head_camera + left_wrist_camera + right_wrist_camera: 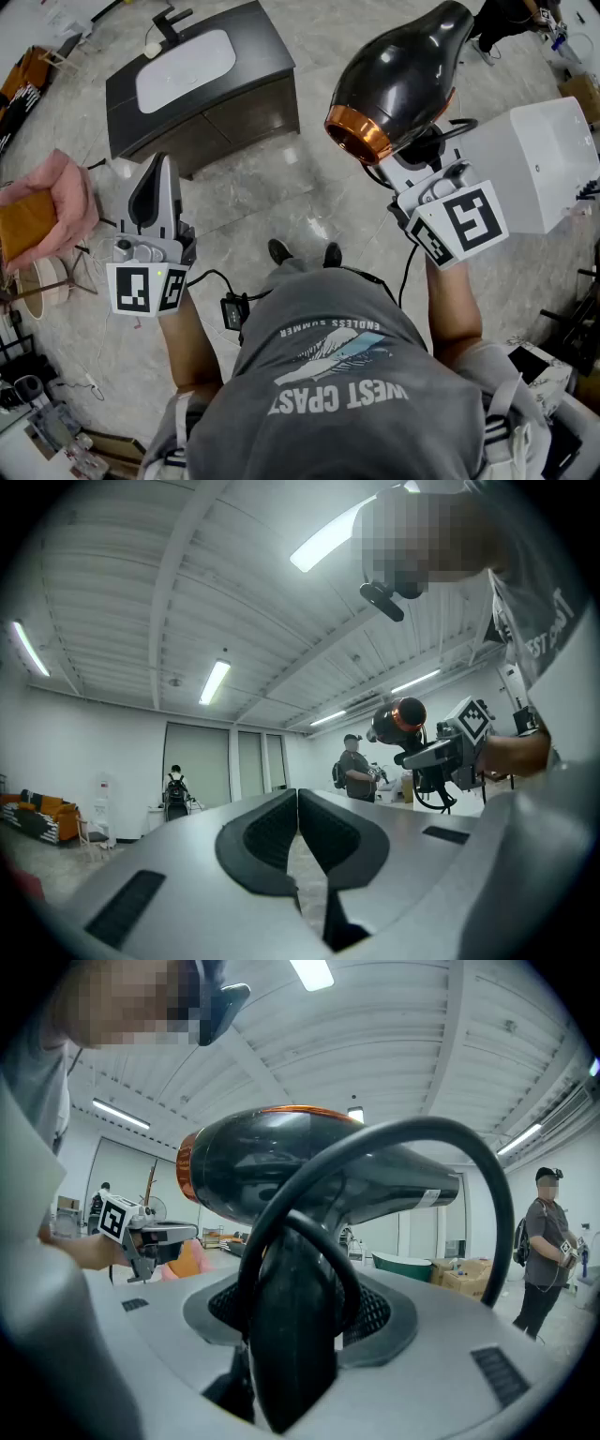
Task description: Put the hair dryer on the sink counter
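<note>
Item, nearest: a person in a grey printed T-shirt [347, 375], standing on pale marbled floor [309, 178], dark shoes [278, 251] showing past the hem, one hand-held gripper on each forearm. Left gripper [159, 169]: grey body with a marker cube at the wrist end, held out level, jaws clenched pad to pad with nothing between them. Right gripper [424, 150]: same make, jaws grasping the black handle of the hair dryer [403, 75], pads pressed on either side of it. Hair dryer: glossy black barrel, copper-coloured ring [356, 136] at the mouth, which is turned back towards the person; it is carried in the air at the person's right, above the floor and resting on no surface. Its black cord [459, 1157] arches in a loop over the handle and the jaws. Just beyond the right gripper: a white boxy unit [548, 155]. At the person's left: a pink-draped seat [56, 187] with a brown cushion on it. Farther on, ahead and to the left: the sink cabinet [234, 108], dark, its worktop [262, 42] set with a white basin [183, 70] and a black tap [169, 23], a small pale object [152, 49] beside the tap; it stands well apart from the hair dryer. Farthest: other people in the hall, one with a backpack by the doors [175, 789], one in a cap near stacked boxes [544, 1241].
</note>
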### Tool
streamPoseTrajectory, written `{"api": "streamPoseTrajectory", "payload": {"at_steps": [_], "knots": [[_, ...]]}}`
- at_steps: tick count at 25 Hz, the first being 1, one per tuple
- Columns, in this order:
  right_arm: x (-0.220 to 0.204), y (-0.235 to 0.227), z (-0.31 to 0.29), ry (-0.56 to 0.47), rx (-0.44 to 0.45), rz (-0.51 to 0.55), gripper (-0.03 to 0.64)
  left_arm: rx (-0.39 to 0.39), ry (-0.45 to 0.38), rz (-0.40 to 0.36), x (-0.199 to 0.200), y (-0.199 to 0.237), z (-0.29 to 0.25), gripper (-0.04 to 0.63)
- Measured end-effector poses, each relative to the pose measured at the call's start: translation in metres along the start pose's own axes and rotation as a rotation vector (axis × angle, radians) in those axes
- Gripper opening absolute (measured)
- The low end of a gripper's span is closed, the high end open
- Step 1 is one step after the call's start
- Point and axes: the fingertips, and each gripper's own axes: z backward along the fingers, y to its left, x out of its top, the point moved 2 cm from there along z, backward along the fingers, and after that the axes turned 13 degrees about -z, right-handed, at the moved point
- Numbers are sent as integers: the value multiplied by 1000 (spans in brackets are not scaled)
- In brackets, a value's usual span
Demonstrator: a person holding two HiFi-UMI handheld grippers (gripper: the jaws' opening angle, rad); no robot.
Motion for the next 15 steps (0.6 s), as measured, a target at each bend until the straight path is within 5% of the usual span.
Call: {"api": "streamPoseTrajectory", "payload": {"at_steps": [15], "knots": [[-8,23,-64,6,-54,13,256,-36,1,24,-39,66,-3,20]]}}
